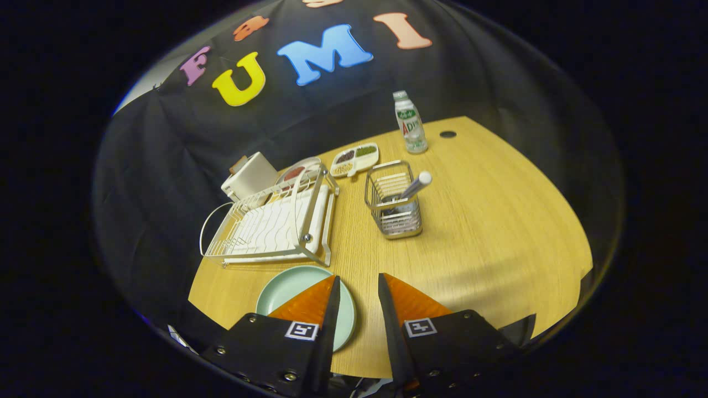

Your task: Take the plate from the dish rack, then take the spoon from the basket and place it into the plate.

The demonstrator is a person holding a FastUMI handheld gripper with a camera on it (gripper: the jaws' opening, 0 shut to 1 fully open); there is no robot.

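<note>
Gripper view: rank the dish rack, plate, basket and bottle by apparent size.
1. dish rack
2. plate, partly behind one finger of the open gripper, and nearest, so inflated
3. basket
4. bottle, farthest away

Mint-green plate [287, 287], white dish rack [271, 224]

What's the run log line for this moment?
plate on table, out of rack | spoon in basket | gripper open, empty

The yellow wooden table [498, 232] holds a white wire dish rack [271, 224], a pale green round plate [287, 287], a metal wire basket [394, 207], a clear plastic bottle [410, 124] and a white snack tray [355, 159].
</note>
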